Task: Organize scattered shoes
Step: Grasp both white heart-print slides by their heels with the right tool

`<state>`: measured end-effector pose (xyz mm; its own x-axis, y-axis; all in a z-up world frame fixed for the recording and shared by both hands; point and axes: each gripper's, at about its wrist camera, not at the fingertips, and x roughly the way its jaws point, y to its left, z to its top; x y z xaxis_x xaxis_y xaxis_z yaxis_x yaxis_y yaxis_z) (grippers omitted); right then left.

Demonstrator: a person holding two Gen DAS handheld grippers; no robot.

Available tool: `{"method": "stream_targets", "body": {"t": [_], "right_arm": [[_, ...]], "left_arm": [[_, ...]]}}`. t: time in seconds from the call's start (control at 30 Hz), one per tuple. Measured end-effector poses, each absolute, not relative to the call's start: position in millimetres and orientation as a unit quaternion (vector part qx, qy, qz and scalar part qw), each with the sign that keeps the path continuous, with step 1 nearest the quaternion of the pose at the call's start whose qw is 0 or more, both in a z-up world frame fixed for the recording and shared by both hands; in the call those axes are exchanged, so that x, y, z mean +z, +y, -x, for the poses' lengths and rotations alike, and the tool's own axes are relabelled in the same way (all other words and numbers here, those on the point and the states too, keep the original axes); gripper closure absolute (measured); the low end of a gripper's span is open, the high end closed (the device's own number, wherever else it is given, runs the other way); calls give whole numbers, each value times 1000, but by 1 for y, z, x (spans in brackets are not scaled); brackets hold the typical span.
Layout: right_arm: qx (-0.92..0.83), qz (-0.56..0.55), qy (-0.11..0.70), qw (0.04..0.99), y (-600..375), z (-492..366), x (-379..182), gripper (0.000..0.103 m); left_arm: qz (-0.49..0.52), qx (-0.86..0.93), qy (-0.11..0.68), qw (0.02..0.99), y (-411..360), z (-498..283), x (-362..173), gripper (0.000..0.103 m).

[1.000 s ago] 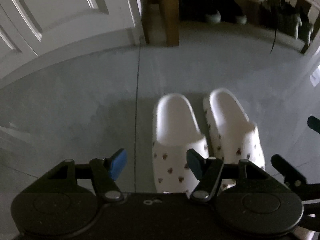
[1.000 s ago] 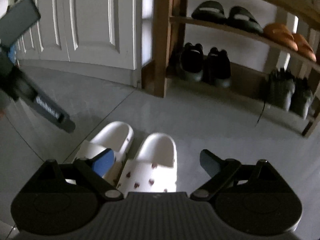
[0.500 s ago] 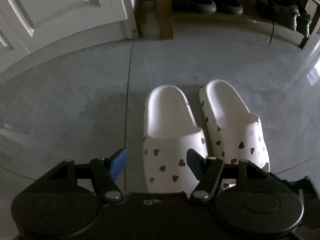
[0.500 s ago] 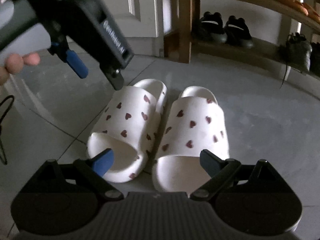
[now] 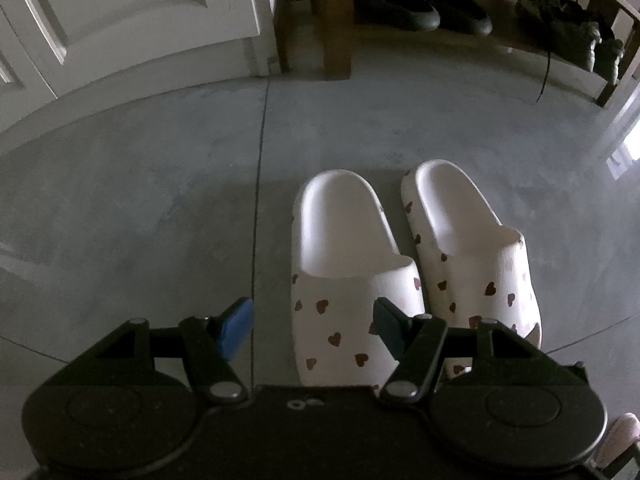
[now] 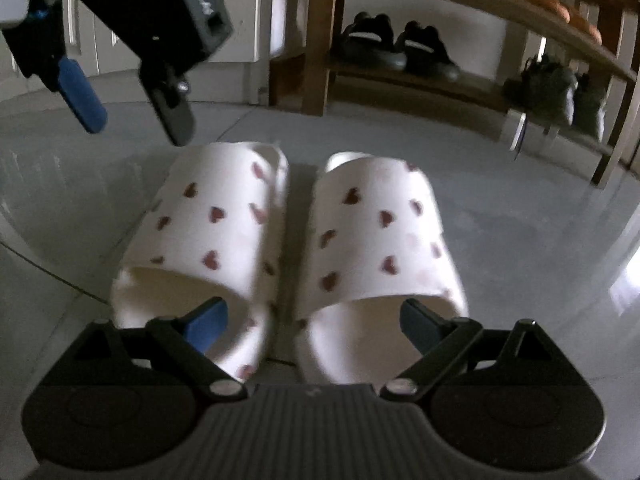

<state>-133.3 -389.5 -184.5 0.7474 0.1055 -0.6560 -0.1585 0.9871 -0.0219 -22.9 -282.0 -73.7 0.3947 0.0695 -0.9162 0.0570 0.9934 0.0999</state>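
Above white slippers (image 6: 288, 248), both tongs seemingly gape.

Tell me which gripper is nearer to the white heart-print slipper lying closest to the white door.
Left. The left gripper hangs open just above the toe of that white heart-print slipper. The right gripper is open at the pair's toe ends, straddling the gap between them.

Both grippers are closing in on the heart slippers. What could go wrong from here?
The slippers lie side by side, nearly touching, so a finger of the right gripper, open at their toe end, may jam in the narrow gap or nudge both. The left gripper, also open above them, works close by; the two tools could collide.
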Motion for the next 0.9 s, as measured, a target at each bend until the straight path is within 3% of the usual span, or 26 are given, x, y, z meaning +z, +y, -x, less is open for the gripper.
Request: {"method": "stream_targets", "body": {"t": [0.43,0.5,0.63,0.7,0.9], "right_arm": [[0,-25,320,947,-373,111,-204,11],[21,-21,305,952,-377,112,-204,29],[44,-15,289,956,-385,111,-203,42],[60,-18,284,957,-389,107,-200,56],[82,-20,264,961,-397,100,-190,71]], "left_arm": [[-44,13,564,825,-278,20,-78,37],[-41,13,566,824,-277,19,-78,37],[-43,13,567,823,-279,18,-78,37],[-46,8,566,823,-281,19,-77,37],[-47,-7,559,828,-290,23,-66,37]]}}
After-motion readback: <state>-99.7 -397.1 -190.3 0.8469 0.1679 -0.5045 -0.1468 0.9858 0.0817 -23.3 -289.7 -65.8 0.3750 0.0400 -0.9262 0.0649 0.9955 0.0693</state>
